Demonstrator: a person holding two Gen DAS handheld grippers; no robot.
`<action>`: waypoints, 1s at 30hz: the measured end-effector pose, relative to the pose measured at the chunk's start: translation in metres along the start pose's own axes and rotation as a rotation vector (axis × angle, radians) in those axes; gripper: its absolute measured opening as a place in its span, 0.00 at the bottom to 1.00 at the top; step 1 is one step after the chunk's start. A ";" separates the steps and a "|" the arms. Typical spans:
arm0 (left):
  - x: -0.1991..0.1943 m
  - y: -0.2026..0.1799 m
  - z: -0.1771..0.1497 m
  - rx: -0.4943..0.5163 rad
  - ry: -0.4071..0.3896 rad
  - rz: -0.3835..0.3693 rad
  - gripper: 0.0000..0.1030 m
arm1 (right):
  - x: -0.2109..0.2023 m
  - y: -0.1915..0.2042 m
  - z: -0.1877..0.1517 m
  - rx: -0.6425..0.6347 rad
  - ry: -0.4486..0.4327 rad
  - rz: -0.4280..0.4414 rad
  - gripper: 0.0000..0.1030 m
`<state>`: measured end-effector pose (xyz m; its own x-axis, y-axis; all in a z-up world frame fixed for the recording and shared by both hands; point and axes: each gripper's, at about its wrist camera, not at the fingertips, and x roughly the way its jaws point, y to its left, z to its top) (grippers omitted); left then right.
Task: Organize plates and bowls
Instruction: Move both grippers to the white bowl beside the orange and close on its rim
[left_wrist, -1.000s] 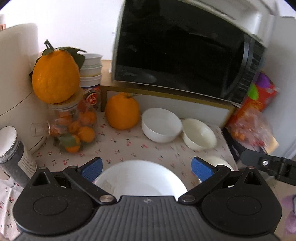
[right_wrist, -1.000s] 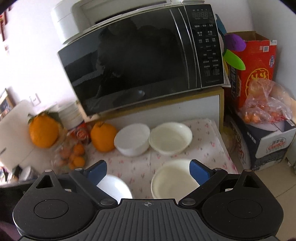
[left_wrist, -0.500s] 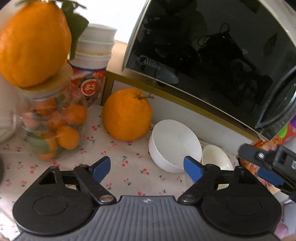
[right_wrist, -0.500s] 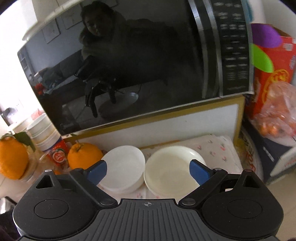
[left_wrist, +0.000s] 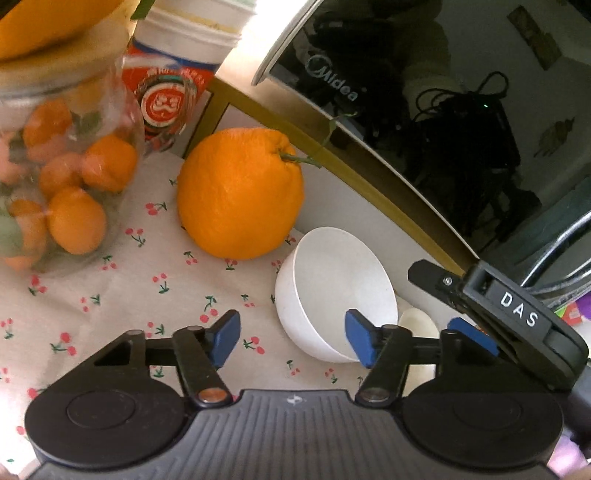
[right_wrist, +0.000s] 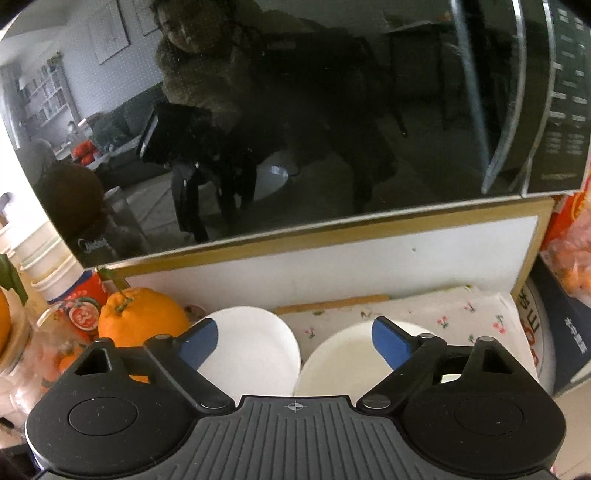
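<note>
**Bowl pickup: approach stage**

Left gripper (left_wrist: 291, 341): jaws wide apart, empty, its right pad at the white bowl (left_wrist: 334, 299) beside the orange (left_wrist: 240, 192).
Right gripper (right_wrist: 293, 341): wide, empty, over the cream bowl (right_wrist: 343, 363).
Next, probably: straddle 1 rim, close.

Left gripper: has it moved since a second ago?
Yes. The left gripper has pushed forward toward the microwave: the large orange and white bowl now loom much closer, the bowl by its right fingertip.
</note>
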<state>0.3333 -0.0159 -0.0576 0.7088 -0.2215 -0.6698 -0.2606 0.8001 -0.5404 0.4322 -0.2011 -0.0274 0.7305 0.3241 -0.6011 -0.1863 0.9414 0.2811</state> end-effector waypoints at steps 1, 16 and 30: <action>0.002 0.001 -0.001 -0.010 0.003 -0.004 0.49 | 0.002 0.000 0.001 0.004 -0.004 0.006 0.82; -0.002 0.017 0.001 -0.045 -0.014 -0.046 0.25 | 0.033 0.013 -0.003 -0.050 0.076 0.010 0.34; 0.009 0.019 0.002 -0.040 0.000 -0.057 0.13 | 0.033 0.014 -0.003 -0.051 0.096 -0.002 0.19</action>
<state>0.3360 -0.0015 -0.0734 0.7233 -0.2662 -0.6372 -0.2453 0.7635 -0.5974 0.4516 -0.1768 -0.0452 0.6651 0.3275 -0.6711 -0.2199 0.9447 0.2432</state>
